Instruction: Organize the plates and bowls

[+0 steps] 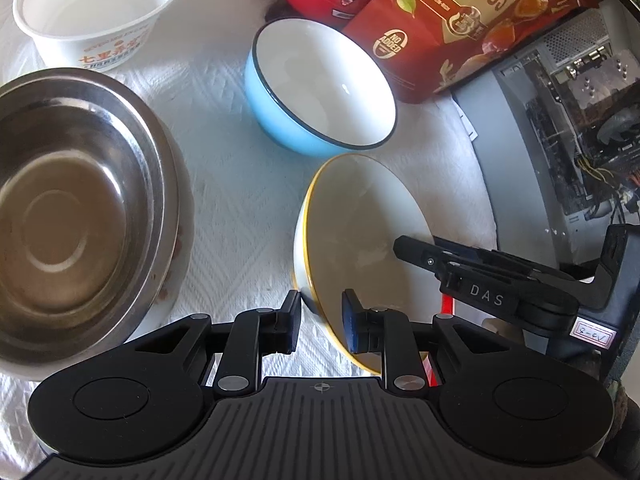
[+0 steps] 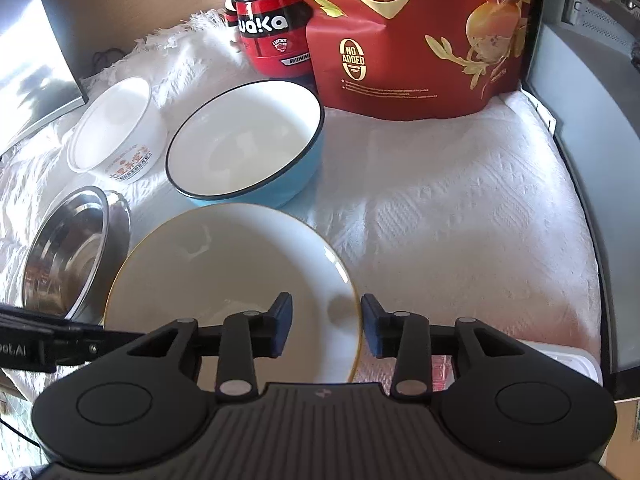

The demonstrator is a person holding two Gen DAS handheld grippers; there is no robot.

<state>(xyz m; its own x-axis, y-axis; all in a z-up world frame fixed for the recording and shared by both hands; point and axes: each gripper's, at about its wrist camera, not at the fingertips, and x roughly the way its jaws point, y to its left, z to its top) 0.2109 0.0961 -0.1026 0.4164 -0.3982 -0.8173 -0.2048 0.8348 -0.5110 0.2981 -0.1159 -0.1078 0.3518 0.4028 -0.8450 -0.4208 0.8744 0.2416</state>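
Observation:
A yellow-rimmed white bowl (image 1: pixel 360 220) is tilted up above the white cloth. My left gripper (image 1: pixel 320 326) straddles its near rim, one finger outside and one inside, and grips it. In the right wrist view the same bowl (image 2: pixel 224 276) fills the lower middle. My right gripper (image 2: pixel 326 328) straddles its right rim with the jaws apart, not pressing. A blue bowl (image 1: pixel 320 84) with a dark rim stands behind it; it also shows in the right wrist view (image 2: pixel 248 140). A steel bowl (image 1: pixel 76 204) sits at the left.
A white paper bowl (image 1: pixel 96 8) stands at the back left. A red snack bag (image 2: pixel 420 32) and a red toy figure (image 2: pixel 272 28) stand at the back. A computer case (image 1: pixel 580 120) lies beyond the right edge of the cloth.

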